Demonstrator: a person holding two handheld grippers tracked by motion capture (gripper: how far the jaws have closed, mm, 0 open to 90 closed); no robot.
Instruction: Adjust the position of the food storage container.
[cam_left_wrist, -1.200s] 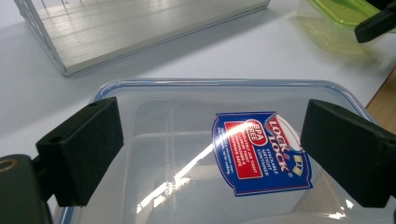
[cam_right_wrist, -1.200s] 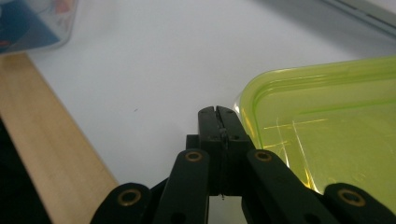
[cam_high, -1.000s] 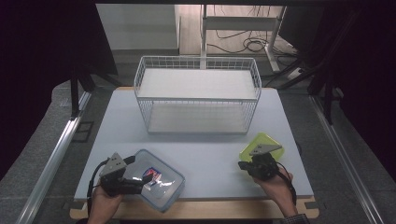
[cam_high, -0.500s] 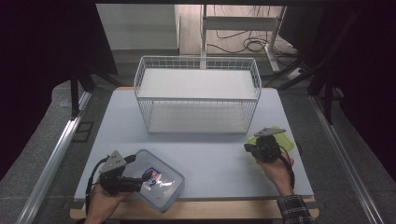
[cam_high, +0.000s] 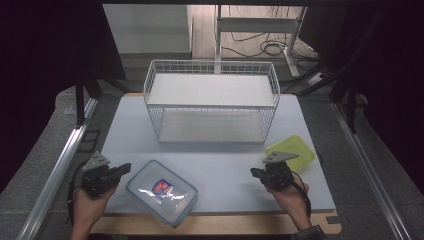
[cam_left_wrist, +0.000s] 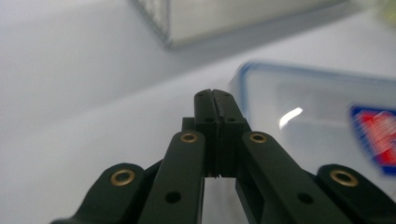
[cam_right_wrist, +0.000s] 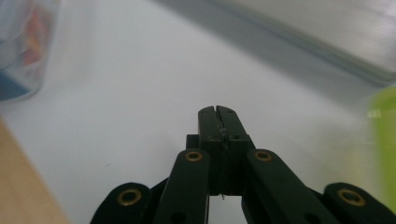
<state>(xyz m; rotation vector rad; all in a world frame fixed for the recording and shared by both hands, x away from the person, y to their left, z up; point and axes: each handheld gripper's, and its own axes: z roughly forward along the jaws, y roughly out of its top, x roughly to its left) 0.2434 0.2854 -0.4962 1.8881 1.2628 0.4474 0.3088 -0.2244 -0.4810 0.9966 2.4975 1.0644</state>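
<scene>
Both tongs are pressed together with nothing between them: the left tongs (cam_high: 121, 169) show their black jaws meeting flat in the left gripper view (cam_left_wrist: 215, 100), and the right tongs (cam_high: 255, 172) show the same in the right gripper view (cam_right_wrist: 218, 116). Just beside the tip of the left tongs, on its right, lies the clear plastic box (cam_high: 161, 191), close to the jaws but with no visible contact. It is a shallow rectangular box with rounded corners, see-through walls and a bluish rim, and it sits askew on the table (cam_high: 220, 165) with one corner reaching the near wooden edge. A red and blue label shows through its top, and light glints off the plastic. In the left gripper view the same box (cam_left_wrist: 322, 116) appears blurred to the right of the jaws, its blue rim and label plain enough. Behind the right tongs, just beside the hand that holds them, lies a yellow-green lid (cam_high: 292, 152), flat on the table. Farther ahead of both tongs, between them, stands a white wire basket (cam_high: 211, 102), well apart from the box.
</scene>
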